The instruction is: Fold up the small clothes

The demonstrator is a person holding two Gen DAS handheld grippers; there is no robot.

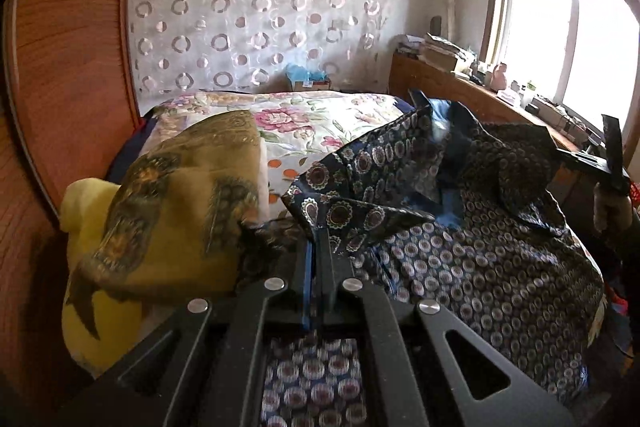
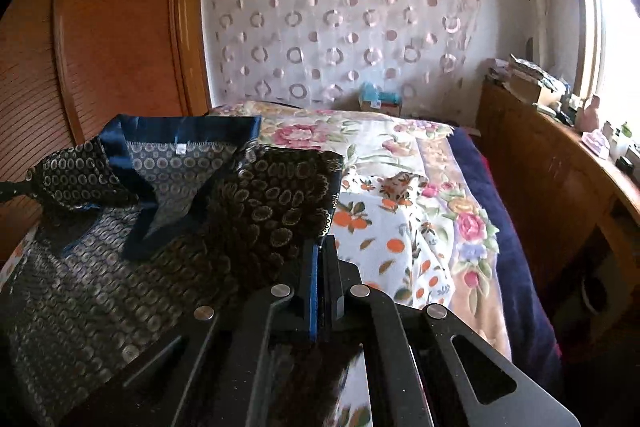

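Both grippers, left and right, clamped on the patterned shirt.

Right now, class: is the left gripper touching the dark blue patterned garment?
Touching. The left wrist view shows the left gripper with its jaws shut on a corner of the dark blue patterned garment, the cloth pinched at the fingertips.

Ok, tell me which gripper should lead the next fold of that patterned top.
Either, probably together: the left gripper and right gripper are each shut on an edge of the patterned top. The right sits nearer the blue collar, so it may lead.
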